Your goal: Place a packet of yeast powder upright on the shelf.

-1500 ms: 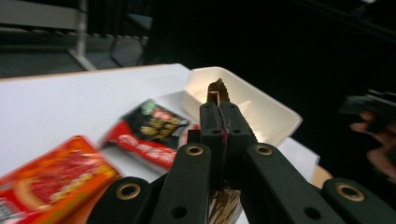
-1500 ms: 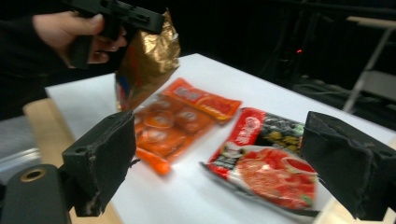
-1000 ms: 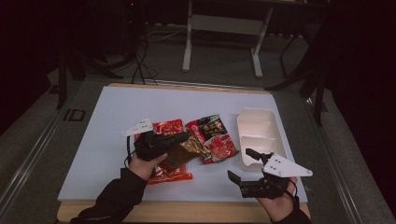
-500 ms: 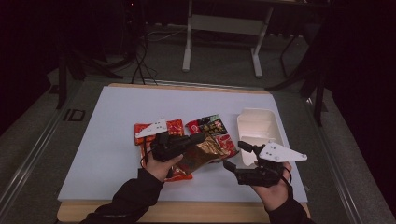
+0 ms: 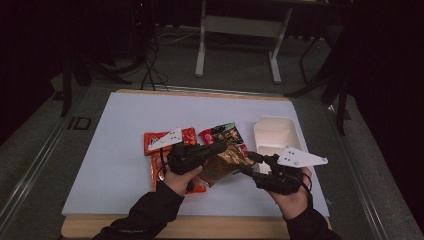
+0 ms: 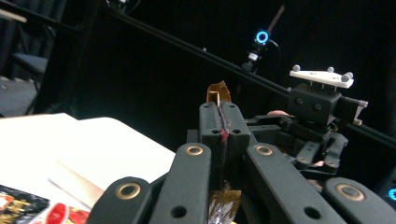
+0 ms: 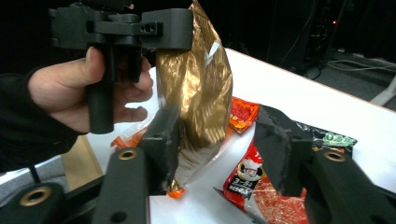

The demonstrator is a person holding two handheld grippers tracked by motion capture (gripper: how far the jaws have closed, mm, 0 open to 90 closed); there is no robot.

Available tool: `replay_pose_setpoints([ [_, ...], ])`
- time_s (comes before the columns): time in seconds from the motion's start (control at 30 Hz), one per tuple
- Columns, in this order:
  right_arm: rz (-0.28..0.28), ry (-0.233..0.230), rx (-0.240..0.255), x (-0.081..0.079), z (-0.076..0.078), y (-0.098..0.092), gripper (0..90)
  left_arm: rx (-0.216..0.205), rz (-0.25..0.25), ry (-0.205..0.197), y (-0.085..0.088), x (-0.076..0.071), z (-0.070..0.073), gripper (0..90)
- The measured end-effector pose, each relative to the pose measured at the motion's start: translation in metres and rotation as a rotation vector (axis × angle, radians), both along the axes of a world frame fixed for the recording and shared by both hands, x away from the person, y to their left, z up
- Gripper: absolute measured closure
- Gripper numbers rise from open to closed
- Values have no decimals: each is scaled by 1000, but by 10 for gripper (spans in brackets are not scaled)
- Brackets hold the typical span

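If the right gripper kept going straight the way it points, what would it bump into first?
Most likely the gold packet that the left gripper holds up; it already hangs between the right gripper's open fingers, near one of them, though depth is hard to judge.

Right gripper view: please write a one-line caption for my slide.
Left gripper clamps a gold snack packet at its top while the right gripper, jaws just closing, brackets its lower part.

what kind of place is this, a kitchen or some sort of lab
Most likely a recording lab or studio, not a kitchen: a white table ringed by black curtains, a glowing blue tracking camera on a rail, and loose cables on the floor.
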State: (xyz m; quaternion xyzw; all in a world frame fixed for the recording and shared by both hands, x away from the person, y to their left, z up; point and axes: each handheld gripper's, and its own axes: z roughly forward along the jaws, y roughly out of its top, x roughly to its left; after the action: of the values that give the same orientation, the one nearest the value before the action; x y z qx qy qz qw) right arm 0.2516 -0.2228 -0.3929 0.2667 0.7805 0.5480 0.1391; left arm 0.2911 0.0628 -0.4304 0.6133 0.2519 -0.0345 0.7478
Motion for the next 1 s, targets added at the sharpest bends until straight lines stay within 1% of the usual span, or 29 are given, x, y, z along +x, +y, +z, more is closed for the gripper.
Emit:
replay_pose_setpoints([
  [0.03, 9, 3, -1, 0, 0, 1, 566, -1, 3, -6, -1, -1, 0, 900],
  [0.07, 19, 15, -3, 1, 0, 2, 561, 1, -3, -1, -1, 0, 0, 900],
  [0.1, 9, 8, -10, 2, 0, 3, 594, -9, -16, 5, 0, 0, -1, 900],
  [0.13, 21, 19, -17, 3, 0, 3, 675, -13, -17, 7, 0, 1, -1, 900],
  [0.17, 20, 24, -23, 3, 1, 4, 695, -21, -16, 16, 1, 1, -2, 900],
  [0.2, 20, 22, -29, 3, 1, 4, 794, -34, -22, 23, 2, 1, -3, 900],
  [0.23, 36, 30, -39, 3, 2, 5, 823, -32, -21, 21, 3, 2, -4, 900],
  [0.3, 64, 36, -51, 4, 3, 6, 866, 2, -14, -7, 4, 0, -4, 898],
  [0.37, 89, 58, -62, 5, 4, 6, 882, 13, -20, -10, 5, 0, -4, 889],
  [0.4, 102, 71, -60, 6, 4, 5, 886, 23, -15, -21, 6, -1, -4, 875],
  [0.43, 113, 83, -58, 8, 4, 4, 888, 40, -12, -24, 7, -1, -3, 827],
  [0.47, 115, 88, -62, 8, 5, 4, 890, 47, -6, -32, 8, -2, -2, 809],
  [0.5, 129, 94, -64, 9, 5, 3, 892, 70, 6, -51, 9, -3, -1, 797],
  [0.53, 132, 98, -62, 10, 7, 2, 892, 85, 8, -53, 10, -3, 0, 764],
  [0.6, 132, 91, -80, 10, 9, 2, 893, 118, 19, -71, 12, -5, 2, 716],
  [0.67, 135, 84, -93, 11, 12, 1, 893, 173, 34, -81, 14, -7, 5, 594],
  [0.7, 136, 78, -105, 11, 14, 0, 893, 174, 34, -81, 15, -8, 5, 548],
  [0.73, 135, 72, -112, 11, 15, 0, 893, 176, 31, -80, 16, -8, 6, 525],
  [0.8, 144, 76, -114, 13, 17, -2, 893, 186, 32, -66, 20, -10, 6, 416],
  [0.83, 143, 70, -118, 13, 19, -3, 893, 187, 33, -63, 21, -10, 6, 374],
  [0.87, 149, 67, -120, 14, 21, -4, 893, 194, 40, -62, 23, -12, 6, 339],
  [0.9, 149, 63, -121, 15, 23, -5, 893, 200, 44, -55, 25, -12, 6, 273],
  [0.93, 150, 62, -120, 15, 25, -6, 893, 210, 37, -52, 28, -13, 6, 231],
  [1.0, 154, 50, -125, 16, 28, -8, 893, 224, 41, -45, 32, -15, 4, 143],
])
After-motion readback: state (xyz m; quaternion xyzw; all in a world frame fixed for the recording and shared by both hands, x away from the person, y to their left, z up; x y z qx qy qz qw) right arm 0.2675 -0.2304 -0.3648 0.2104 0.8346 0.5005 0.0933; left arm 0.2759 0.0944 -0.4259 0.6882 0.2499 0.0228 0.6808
